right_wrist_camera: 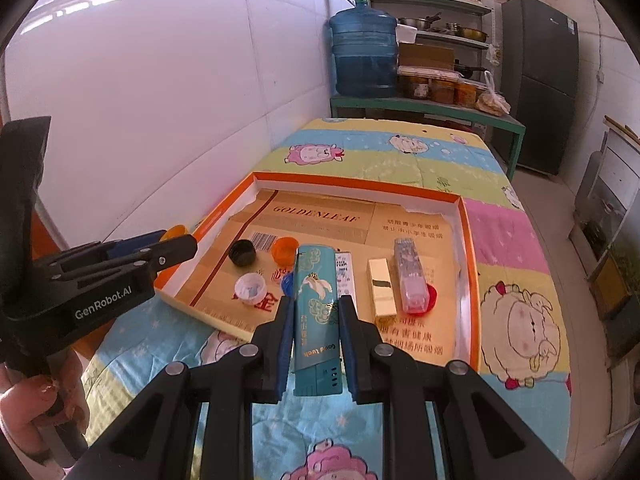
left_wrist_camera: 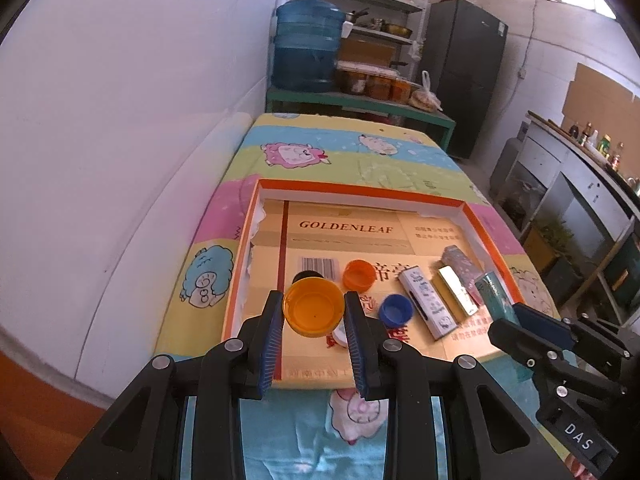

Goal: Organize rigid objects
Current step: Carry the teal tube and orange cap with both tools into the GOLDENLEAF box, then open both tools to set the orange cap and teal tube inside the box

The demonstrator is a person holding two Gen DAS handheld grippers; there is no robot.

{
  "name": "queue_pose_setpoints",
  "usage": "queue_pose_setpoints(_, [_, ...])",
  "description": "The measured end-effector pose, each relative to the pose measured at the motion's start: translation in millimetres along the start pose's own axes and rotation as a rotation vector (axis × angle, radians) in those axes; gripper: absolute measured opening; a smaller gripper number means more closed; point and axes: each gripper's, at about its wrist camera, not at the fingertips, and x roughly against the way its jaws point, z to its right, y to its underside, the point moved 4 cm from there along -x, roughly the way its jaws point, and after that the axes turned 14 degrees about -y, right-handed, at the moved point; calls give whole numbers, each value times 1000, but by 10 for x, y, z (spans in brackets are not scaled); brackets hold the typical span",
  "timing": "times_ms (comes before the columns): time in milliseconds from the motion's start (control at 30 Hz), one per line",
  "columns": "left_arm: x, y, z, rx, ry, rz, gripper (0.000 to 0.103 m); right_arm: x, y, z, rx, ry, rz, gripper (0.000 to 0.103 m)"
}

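Two claws grip: left claw (left_wrist_camera: 314,312) orange cap (left_wrist_camera: 313,307), right claw (right_wrist_camera: 316,316) teal lighter (right_wrist_camera: 316,312).

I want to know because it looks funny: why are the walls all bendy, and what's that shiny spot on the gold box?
Left wrist view: the fisheye lens bows the straight white tiled wall and darkens the corners. Right wrist view: the same bend curves the orange-rimmed cardboard tray, and window light glares off the shiny gold rectangular box.

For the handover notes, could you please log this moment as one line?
left gripper: shut on orange cap | right gripper: shut on teal lighter | both over orange-rimmed tray
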Motion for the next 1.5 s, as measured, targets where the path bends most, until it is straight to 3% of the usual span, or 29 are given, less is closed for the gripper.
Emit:
queue_pose_setpoints(467, [-456, 16, 19, 2, -37, -74, 31, -273, -162, 199, 2, -13, -24, 22])
queue_pose_setpoints(900, [-746, 107, 54, -10, -65, -132, 31, -541, -97, 404, -20, -5, -76, 22])
queue_pose_setpoints(1500, [-839, 166, 153, -58, -81, -115, 32, -739, -69, 433, -7, 7, -104, 22])
